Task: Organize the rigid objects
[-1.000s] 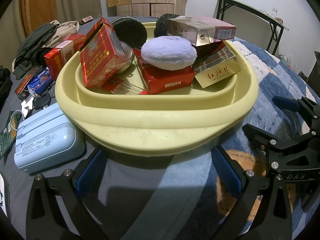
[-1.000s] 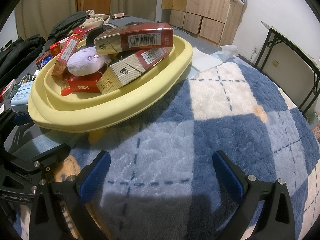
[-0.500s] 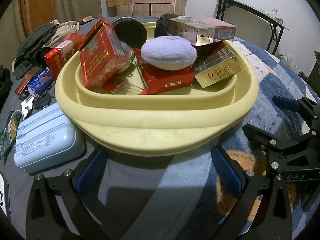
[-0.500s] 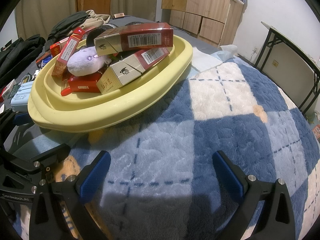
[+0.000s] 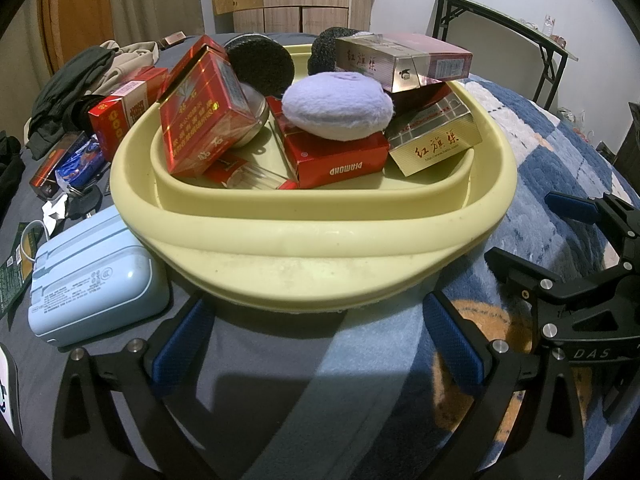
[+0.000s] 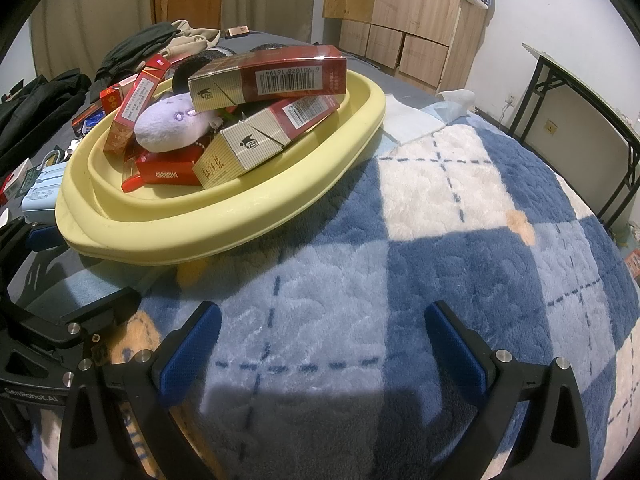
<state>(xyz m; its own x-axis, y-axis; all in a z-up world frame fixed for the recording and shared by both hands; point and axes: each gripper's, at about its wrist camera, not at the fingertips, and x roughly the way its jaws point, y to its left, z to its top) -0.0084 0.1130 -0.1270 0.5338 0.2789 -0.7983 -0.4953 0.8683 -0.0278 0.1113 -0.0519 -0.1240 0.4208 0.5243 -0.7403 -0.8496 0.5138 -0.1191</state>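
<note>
Both the left gripper (image 5: 316, 340) and right gripper (image 6: 320, 340) are held spread, empty. The stiff, light red box (image 5: 206, 114) is best pinched across its narrow sides.

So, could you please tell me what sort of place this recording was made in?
Most likely a bedroom in a home. The yellow basin rests on a plush blue-and-white checked blanket that looks spread over a bed, wooden wardrobe cabinets line the wall, and clothes lie heaped behind.
</note>
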